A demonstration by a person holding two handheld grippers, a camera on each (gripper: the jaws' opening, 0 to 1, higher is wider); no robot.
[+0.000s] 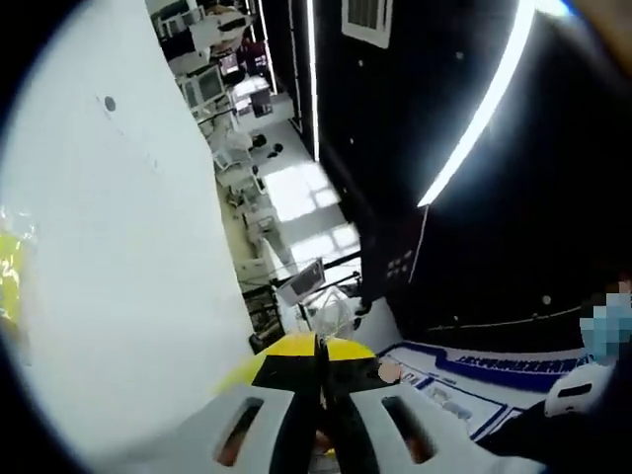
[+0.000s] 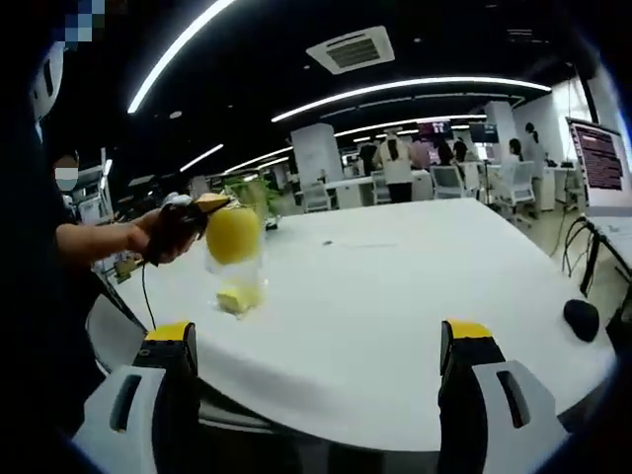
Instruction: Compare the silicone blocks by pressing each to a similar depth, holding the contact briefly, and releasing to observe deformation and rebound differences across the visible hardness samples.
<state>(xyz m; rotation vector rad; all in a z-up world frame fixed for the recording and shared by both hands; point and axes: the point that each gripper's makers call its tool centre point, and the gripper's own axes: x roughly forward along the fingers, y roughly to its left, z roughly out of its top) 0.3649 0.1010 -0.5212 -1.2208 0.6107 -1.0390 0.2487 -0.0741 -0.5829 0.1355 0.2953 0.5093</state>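
Right gripper view: nearest the lens, the right claw (image 2: 321, 395) stands released, its two yellow-tipped jaws wide apart with nothing between them, poised over the near edge of the white tabletop (image 2: 395, 286). Beyond, toward the far-left part of the tabletop, a small yellow silicone block (image 2: 237, 296) lies inside or just behind a clear container (image 2: 235, 281); which of the two cannot be told. Directly above it the left claw (image 2: 212, 204), held in a person's hand (image 2: 158, 235), is raised clear of the tabletop with a rounded yellow sample (image 2: 233, 234) at its tip. A dark mouse-like object (image 2: 582, 319) sits near the right edge. Office desks and standing people lie far behind.

Left gripper view: the left claw (image 1: 321, 370) appears clenched, jaws meeting on the yellow sample (image 1: 296, 351); behind it the white tabletop (image 1: 118, 247) runs tilted, then ceiling lights.

Risks, as judged:
- The sample is gripped in the air, unsupported; a slack hold could let the soft, rounded piece squirt out and drop onto the container.
- Squeezing aloft gives no fixed reference for depth, so comparison with the block below may be uneven.
- The container is light and clear; a descending claw could tip it.
- The right claw, idle near the edge, steadies nothing.
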